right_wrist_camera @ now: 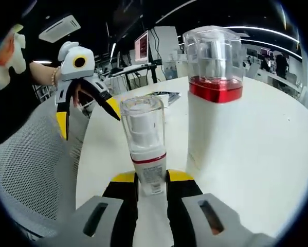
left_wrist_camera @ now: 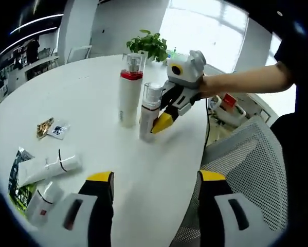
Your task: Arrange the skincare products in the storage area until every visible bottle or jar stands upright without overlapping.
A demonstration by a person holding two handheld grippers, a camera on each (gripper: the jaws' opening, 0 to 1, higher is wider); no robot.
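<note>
White round table carried everything. Nearest in the left gripper view, the left gripper hung with jaws apart beside lying tubes. Farther off, the right gripper was clamped on the upright small bottle; the red-banded bottle stood just beyond.

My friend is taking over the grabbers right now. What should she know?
Right gripper: shut on the small pump bottle, upright on the white table.
Left gripper: open, holding nothing, over the table edge.
Done: the tall red-banded bottle stands beside the small one, not overlapping.
Left: the white tube and another white bottle lie flat near the green packet; small sachets lie nearby. Stand those up.
</note>
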